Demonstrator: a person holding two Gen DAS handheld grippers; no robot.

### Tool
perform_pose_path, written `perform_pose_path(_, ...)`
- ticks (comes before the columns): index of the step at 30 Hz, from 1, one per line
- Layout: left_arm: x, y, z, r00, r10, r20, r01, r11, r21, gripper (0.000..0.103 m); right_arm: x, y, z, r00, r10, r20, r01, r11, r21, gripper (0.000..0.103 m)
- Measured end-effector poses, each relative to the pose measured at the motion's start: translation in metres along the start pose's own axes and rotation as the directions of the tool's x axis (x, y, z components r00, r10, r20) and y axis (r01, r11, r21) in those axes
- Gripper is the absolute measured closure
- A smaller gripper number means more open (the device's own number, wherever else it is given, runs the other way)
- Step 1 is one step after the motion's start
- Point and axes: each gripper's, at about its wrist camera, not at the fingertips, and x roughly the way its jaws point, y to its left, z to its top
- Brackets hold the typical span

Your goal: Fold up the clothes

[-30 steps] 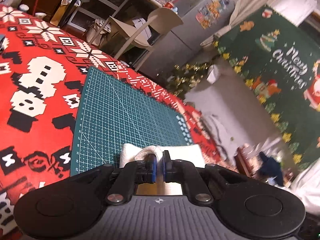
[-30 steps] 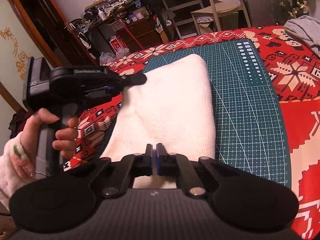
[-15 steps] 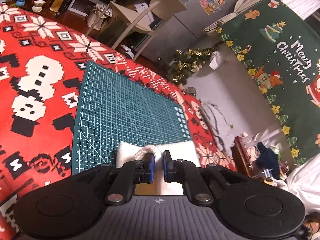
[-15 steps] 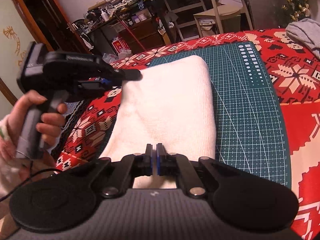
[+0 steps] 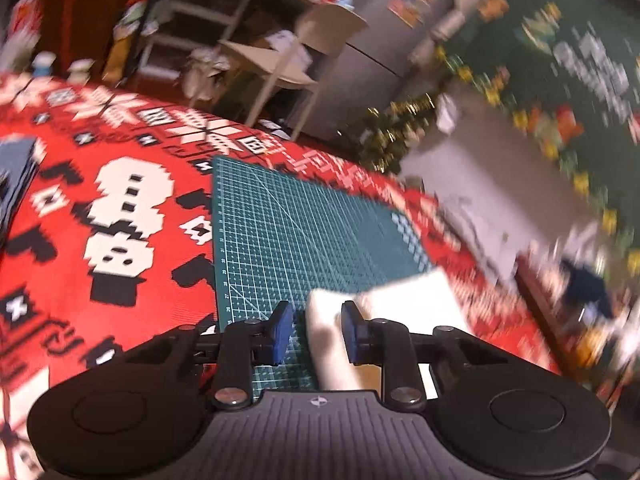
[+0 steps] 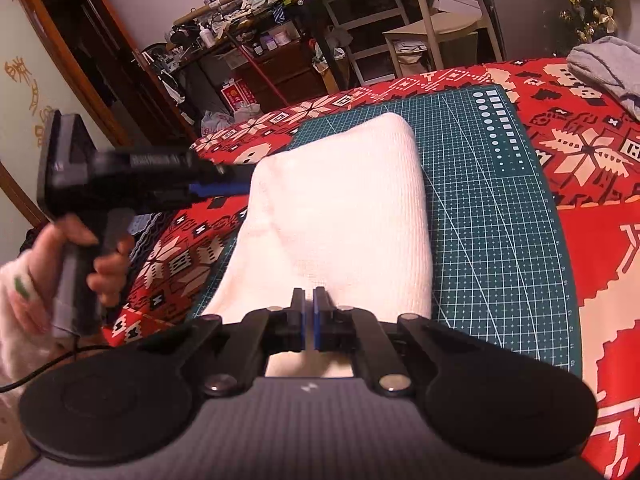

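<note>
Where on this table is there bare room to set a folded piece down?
Free: the cutting mat strip between the white cloth and the red tablecloth. Crowded: the cloth's left edge, where the left gripper sits, and the far right corner with the grey garment.

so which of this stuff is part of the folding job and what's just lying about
Part of the job:
- white cloth, folded on the green cutting mat
- left tool, jaws just opened, cloth edge between them but loose
- right tool, shut at the cloth's near edge

Lying about:
- grey garment
- chair
- cluttered shelves
</note>
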Motion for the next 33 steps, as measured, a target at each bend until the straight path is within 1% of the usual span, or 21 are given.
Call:
perform_pose_path(2, 0.002, -0.002, -0.004, 0.999, -0.032, 0.004, 0.032, 0.998, 0.053, 0.078, 0.0, 0.0, 0.001, 1.0, 0.001, -0.003, -0.001, 1.0, 0.003, 0.1)
perform_pose_path(3, 0.003, -0.003, -0.004, 0.999, -0.048, 0.006, 0.048, 0.996, 0.071, 0.076, 0.0, -0.001, 0.001, 1.0, 0.002, -0.004, -0.002, 1.0, 0.005, 0.098)
perform_pose_path(4, 0.004, -0.005, -0.004, 0.998, -0.062, 0.007, 0.061, 0.994, 0.089, 0.073, -0.001, -0.001, 0.003, 1.0, 0.003, -0.006, -0.003, 1.0, 0.005, 0.096)
perform_pose_path(5, 0.007, -0.006, -0.004, 0.998, -0.066, 0.006, 0.065, 0.992, 0.105, 0.068, -0.002, 0.0, 0.004, 1.0, -0.002, -0.005, 0.002, 1.0, 0.001, 0.096)
perform_pose_path(6, 0.01, -0.006, -0.003, 0.998, -0.063, 0.003, 0.062, 0.992, 0.113, 0.065, -0.003, 0.002, 0.005, 1.0, -0.007, -0.004, 0.007, 1.0, -0.004, 0.096)
perform_pose_path(7, 0.014, -0.007, -0.001, 0.998, -0.059, -0.001, 0.059, 0.991, 0.119, 0.065, -0.003, 0.003, 0.006, 1.0, -0.015, -0.001, 0.015, 1.0, -0.016, 0.093)
perform_pose_path(9, 0.019, -0.006, -0.001, 0.997, -0.08, -0.004, 0.079, 0.99, 0.118, 0.065, -0.004, 0.007, 0.01, 1.0, -0.03, 0.004, 0.03, 0.999, -0.038, 0.093)
perform_pose_path(13, 0.025, -0.008, -0.001, 0.994, -0.105, 0.005, 0.104, 0.984, 0.145, 0.065, 0.001, 0.009, 0.017, 1.0, -0.027, 0.003, 0.027, 0.999, -0.041, 0.093)
perform_pose_path(14, 0.026, -0.01, -0.001, 0.995, -0.103, 0.003, 0.101, 0.982, 0.159, 0.069, 0.002, 0.01, 0.019, 1.0, -0.026, 0.003, 0.026, 0.999, -0.04, 0.093)
perform_pose_path(15, 0.027, -0.011, -0.001, 0.995, -0.099, 0.002, 0.097, 0.98, 0.174, 0.078, 0.004, 0.01, 0.021, 1.0, -0.023, 0.003, 0.023, 0.999, -0.04, 0.093)
perform_pose_path(17, 0.026, -0.016, -0.001, 0.997, -0.08, 0.012, 0.075, 0.975, 0.211, 0.09, 0.007, 0.011, 0.02, 1.0, -0.018, 0.0, 0.018, 0.999, -0.039, 0.093)
perform_pose_path(18, 0.024, -0.018, -0.001, 0.997, -0.074, 0.025, 0.066, 0.972, 0.225, 0.098, 0.007, 0.012, 0.021, 1.0, -0.016, -0.002, 0.016, 0.999, -0.041, 0.093)
perform_pose_path(19, 0.02, -0.02, -0.001, 0.997, -0.069, 0.041, 0.058, 0.97, 0.237, 0.102, 0.007, 0.015, 0.022, 1.0, -0.016, -0.002, 0.016, 0.999, -0.045, 0.093)
perform_pose_path(21, 0.012, -0.025, 0.0, 0.995, -0.072, 0.066, 0.052, 0.964, 0.26, 0.102, 0.005, 0.019, 0.023, 1.0, -0.013, 0.0, 0.013, 0.999, -0.049, 0.092)
perform_pose_path(23, 0.008, -0.034, -0.001, 0.995, -0.064, 0.078, 0.037, 0.949, 0.313, 0.102, 0.004, 0.021, 0.025, 1.0, -0.006, 0.005, 0.006, 0.999, -0.054, 0.092)
perform_pose_path(24, 0.009, -0.036, -0.001, 0.996, -0.058, 0.071, 0.031, 0.942, 0.334, 0.102, 0.003, 0.021, 0.026, 1.0, -0.003, 0.007, 0.003, 0.998, -0.057, 0.092)
perform_pose_path(27, 0.017, -0.039, -0.003, 0.998, -0.04, 0.041, 0.021, 0.924, 0.383, 0.098, 0.004, 0.022, 0.028, 1.0, 0.0, 0.007, 0.0, 0.998, -0.06, 0.092)
perform_pose_path(31, 0.021, -0.038, -0.004, 0.999, -0.028, 0.032, 0.012, 0.915, 0.403, 0.091, 0.005, 0.019, 0.026, 1.0, -0.001, 0.001, 0.001, 0.999, -0.054, 0.092)
perform_pose_path(32, 0.022, -0.038, -0.004, 0.999, -0.033, 0.03, 0.018, 0.914, 0.405, 0.085, 0.004, 0.017, 0.026, 1.0, -0.002, 0.001, 0.002, 0.999, -0.05, 0.092)
perform_pose_path(33, 0.023, -0.038, -0.004, 0.999, -0.034, 0.031, 0.018, 0.912, 0.41, 0.074, 0.004, 0.016, 0.025, 1.0, -0.001, -0.001, 0.001, 0.999, -0.044, 0.092)
